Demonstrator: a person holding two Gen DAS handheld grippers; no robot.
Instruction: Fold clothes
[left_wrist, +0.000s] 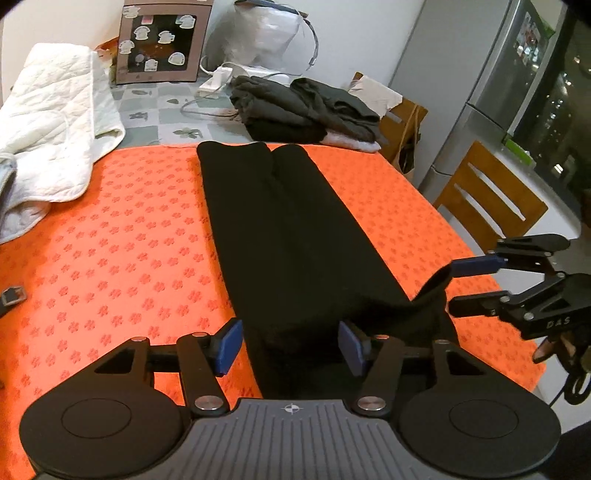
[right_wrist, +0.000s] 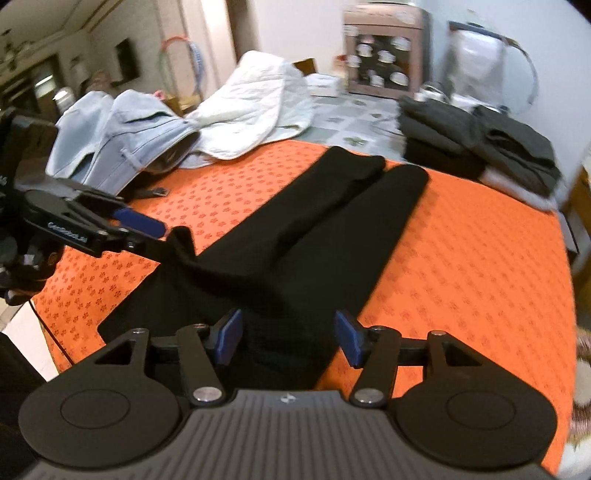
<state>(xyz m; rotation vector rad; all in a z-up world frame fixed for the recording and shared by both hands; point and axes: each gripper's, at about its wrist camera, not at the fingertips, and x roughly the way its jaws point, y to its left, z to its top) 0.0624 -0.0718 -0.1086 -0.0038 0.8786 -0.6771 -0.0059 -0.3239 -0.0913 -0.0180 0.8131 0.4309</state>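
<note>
Black fabric, a pair of trousers, lies lengthwise on the orange patterned cloth that covers the surface, its two legs side by side and reaching away toward the far edge. The waist end sits nearest the cameras, with one corner raised in a fold (the rest lies flat). The left gripper hangs over the waist with its blue pads apart, the cloth between them but not pinched. The right gripper stands likewise apart over the same end, clamped on nothing. Beyond the trousers rests a pile of dark folded clothes; a white quilted blanket and light-blue jeans lie to the side.
</note>
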